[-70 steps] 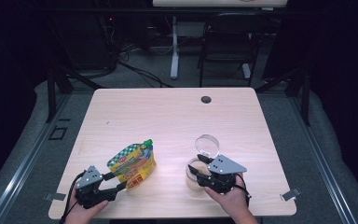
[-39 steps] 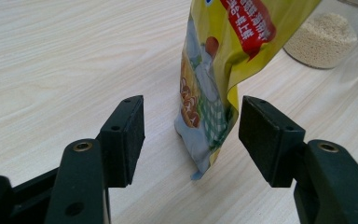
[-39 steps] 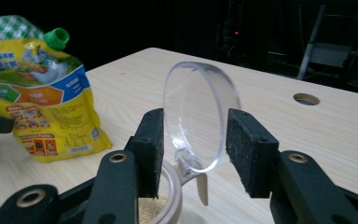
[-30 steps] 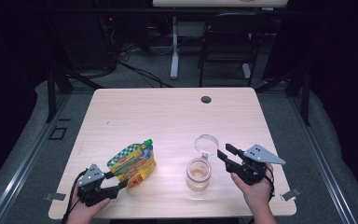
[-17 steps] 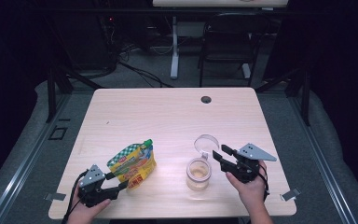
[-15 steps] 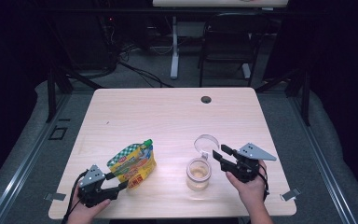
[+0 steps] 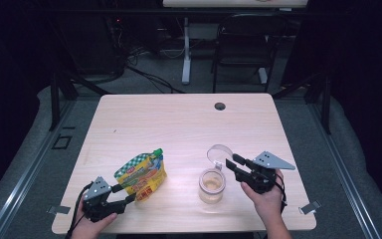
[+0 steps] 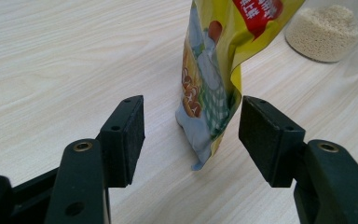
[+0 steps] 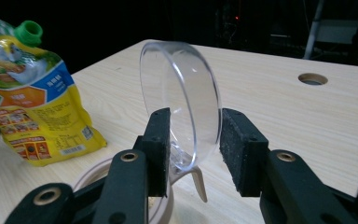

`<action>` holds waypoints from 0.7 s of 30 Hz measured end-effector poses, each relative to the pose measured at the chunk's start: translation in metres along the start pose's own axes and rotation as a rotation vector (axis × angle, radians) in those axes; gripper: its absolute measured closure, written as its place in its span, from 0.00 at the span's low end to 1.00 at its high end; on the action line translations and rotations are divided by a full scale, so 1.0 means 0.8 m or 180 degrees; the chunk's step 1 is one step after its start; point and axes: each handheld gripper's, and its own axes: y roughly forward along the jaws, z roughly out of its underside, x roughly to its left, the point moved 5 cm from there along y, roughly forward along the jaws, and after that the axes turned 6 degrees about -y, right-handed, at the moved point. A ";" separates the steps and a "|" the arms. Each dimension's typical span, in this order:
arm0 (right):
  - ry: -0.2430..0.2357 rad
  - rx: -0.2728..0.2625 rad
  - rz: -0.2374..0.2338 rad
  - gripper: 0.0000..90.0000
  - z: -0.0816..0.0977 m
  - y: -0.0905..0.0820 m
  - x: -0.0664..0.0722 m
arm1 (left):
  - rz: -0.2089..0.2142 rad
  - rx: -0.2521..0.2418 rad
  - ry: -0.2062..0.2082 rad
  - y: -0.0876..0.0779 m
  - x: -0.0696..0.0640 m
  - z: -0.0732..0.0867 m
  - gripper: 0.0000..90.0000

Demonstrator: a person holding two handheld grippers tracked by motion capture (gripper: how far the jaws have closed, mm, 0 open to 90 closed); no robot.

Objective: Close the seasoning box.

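1. The right tool (image 7: 235, 163) has its jaws about half open around the clear lid (image 9: 182, 102); they have just been closing. In the right gripper view the lid stands on edge between the two black pads (image 9: 161, 144), with the left pad at or very near its rim and a narrow gap at the right pad, so a firm grip cannot be told.
2. The clear lid is a round, see-through plastic piece, hinged by a pale strap to the jar (image 7: 212, 185) just below it. In the high view it is tilted up behind the jar's mouth (image 7: 220, 153).
3. The jar is short, clear and open, partly filled with pale fine grains (image 8: 324, 30), and it stands on the table (image 7: 179, 124) just left of the right tool.
4. The left tool (image 8: 191, 135) has its jaws wide open, one on each side of the pouch's bottom corner without touching it.
5. The pouch (image 7: 142, 174) is yellow with printed pictures, a checked top and a green screw cap (image 9: 28, 30). It stands leaning on the table, left of the jar and apart from it.
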 end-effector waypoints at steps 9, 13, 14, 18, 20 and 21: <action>-0.0123 0.0036 -0.0112 0.72 -0.005 -0.004 0.009 | -0.0004 -0.0003 -0.0005 -0.001 0.000 0.000 0.46; -0.0151 0.0046 -0.0114 0.72 -0.006 -0.004 0.010 | 0.0001 -0.0010 0.0017 -0.001 0.000 -0.001 0.46; -0.0151 0.0048 -0.0115 0.72 -0.006 -0.004 0.010 | 0.0006 -0.0013 0.0014 -0.001 -0.001 -0.001 0.46; -0.0145 0.0067 -0.0109 0.72 -0.007 -0.004 0.010 | 0.0006 -0.0004 0.0039 0.000 -0.002 -0.002 0.46; -0.0160 0.0110 -0.0108 0.72 -0.008 -0.004 0.010 | 0.0014 -0.0005 0.0047 -0.001 -0.002 -0.002 0.46; -0.0165 0.0123 -0.0098 0.72 -0.008 -0.004 0.010 | 0.0015 -0.0005 0.0033 -0.001 -0.003 -0.002 0.46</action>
